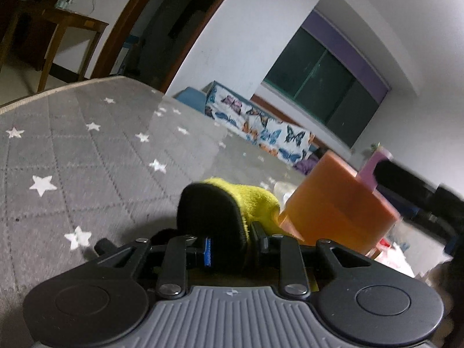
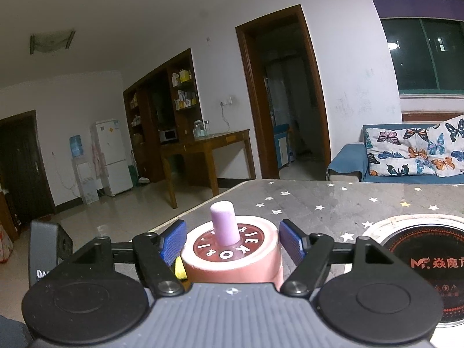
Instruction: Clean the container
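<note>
Container (image 2: 232,253) sits between the right tool's (image 2: 232,245) wide-spread fingers — untouched; left tool (image 1: 229,243) clamps a yellow cloth (image 1: 255,203).

White walls (image 2: 145,14), seemingly dark window (image 2: 420,55) (night).

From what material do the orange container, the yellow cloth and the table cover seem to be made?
The orange container looks like smooth matte plastic: even colour, clean edges, a moulded lilac knob on its printed top. The yellow cloth, clamped in the left gripper, looks like fluffy microfibre, with a fuzzy pile. The grey starred table cover seems to be quilted fabric, perhaps under a glossy sheet, since it shows reflections.
</note>
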Available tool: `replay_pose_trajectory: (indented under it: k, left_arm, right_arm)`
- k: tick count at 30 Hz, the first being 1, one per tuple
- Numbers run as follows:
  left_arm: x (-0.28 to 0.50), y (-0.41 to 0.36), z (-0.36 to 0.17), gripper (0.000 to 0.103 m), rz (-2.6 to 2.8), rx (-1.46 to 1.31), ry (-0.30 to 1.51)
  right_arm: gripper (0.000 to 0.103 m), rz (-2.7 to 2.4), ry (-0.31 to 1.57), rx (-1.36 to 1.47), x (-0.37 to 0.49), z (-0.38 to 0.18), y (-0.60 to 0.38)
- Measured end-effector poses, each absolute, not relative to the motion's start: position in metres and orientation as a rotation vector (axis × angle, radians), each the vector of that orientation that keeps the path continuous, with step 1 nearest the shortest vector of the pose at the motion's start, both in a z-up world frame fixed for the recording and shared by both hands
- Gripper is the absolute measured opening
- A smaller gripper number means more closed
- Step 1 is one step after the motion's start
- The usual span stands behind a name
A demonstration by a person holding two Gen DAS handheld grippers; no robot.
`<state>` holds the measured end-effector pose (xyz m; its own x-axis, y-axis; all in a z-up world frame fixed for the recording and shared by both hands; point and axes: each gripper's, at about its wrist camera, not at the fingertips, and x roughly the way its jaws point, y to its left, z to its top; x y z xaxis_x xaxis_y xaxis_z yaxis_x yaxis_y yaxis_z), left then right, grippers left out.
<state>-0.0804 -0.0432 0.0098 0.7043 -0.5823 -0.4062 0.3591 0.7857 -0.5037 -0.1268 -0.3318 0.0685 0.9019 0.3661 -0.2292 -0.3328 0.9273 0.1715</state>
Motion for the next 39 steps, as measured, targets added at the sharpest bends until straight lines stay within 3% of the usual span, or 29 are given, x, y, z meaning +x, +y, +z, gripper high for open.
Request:
replay_pose_trajectory:
  k: [21, 35, 39]
  left_arm:
    - [-0.114, -0.058, 0.010, 0.025, -0.630, -0.254, 0.580]
    - [-0.110, -0.040, 0.071, 0.025, -0.718, -0.385, 0.339]
    - [-0.109, -0.044, 0.061, 0.035, -0.757, -0.447, 0.344]
  right_arm:
    - [0.069, 0.366, 0.299, 0.169, -0.110, 0.068, -0.338]
    - [0.062, 0.393, 0.340, 0.309, -0.099, 0.056, -0.361]
    - [0.062, 0.394, 0.338, 0.317, -0.099, 0.053, -0.363]
